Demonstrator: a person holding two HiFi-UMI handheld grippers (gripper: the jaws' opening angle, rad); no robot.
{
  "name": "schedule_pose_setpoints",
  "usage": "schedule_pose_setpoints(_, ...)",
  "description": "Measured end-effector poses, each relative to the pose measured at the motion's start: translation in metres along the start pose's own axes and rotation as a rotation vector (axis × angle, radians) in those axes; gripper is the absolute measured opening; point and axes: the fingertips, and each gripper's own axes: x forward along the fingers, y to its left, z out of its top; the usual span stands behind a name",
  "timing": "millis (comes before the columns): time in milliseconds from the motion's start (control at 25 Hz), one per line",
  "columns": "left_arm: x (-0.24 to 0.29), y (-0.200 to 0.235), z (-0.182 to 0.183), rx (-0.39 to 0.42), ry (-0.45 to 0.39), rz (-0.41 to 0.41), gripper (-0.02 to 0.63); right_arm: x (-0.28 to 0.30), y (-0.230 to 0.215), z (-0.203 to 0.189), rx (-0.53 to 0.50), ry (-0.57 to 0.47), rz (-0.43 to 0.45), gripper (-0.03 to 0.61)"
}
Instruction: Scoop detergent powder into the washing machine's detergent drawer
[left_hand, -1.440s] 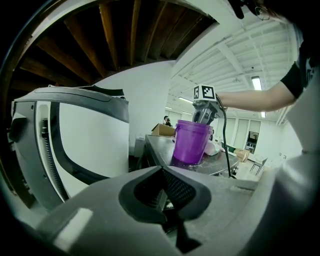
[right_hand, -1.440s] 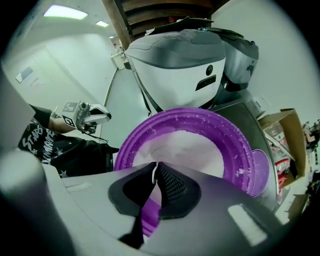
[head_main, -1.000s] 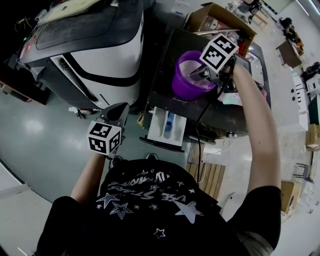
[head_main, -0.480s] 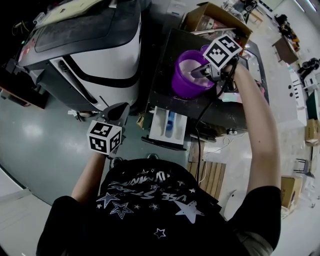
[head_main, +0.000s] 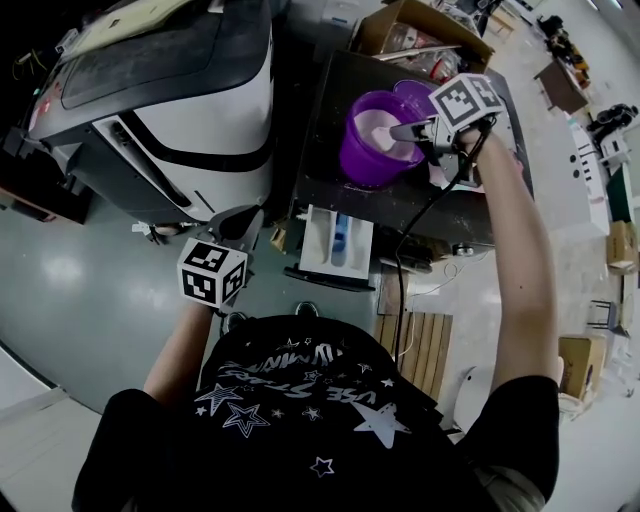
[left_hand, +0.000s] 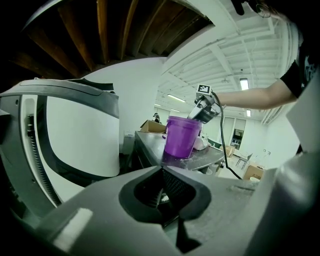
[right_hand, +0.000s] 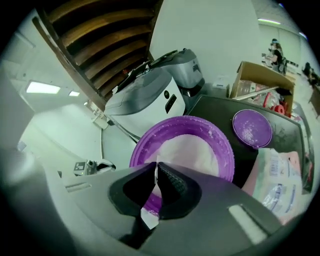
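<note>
We see the right claw (right_hand: 156, 172) clenched on a flat white scoop handle (right_hand: 149, 212), its long axis toward the upright round purple tub (right_hand: 186, 120) of white powder (right_hand: 192, 150). The left claw (left_hand: 161, 175) is clenched on itself.

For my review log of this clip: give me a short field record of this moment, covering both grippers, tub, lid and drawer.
right gripper: jaws shut on a white strip, probably the scoop's handle, above the tub
left gripper: jaws shut, empty, held low, away from the tub
tub: purple, open, white powder inside
lid: off, lying flat beside the tub
drawer: pulled out, in front of and below the tub
powder in drawer: cannot tell
</note>
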Motion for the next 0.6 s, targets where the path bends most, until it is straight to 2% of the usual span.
schedule_pose_setpoints(200, 0.003, -0.003, -0.005, 0.007, 0.021, -0.031, 0.002, -0.017, -0.009, 0.001, 0.100, -0.180, 0.008, 0.038)
schedule_pose_setpoints(440, 0.006, -0.013, -0.008, 0.021, 0.043, -0.076, 0.002, -0.032, -0.011, -0.005, 0.211, -0.372, 0.088, 0.038)
schedule_pose_setpoints(600, 0.008, -0.017, -0.010, 0.029, 0.056, -0.096, 0.002, -0.040, -0.009, -0.008, 0.277, -0.480, 0.103, 0.038)
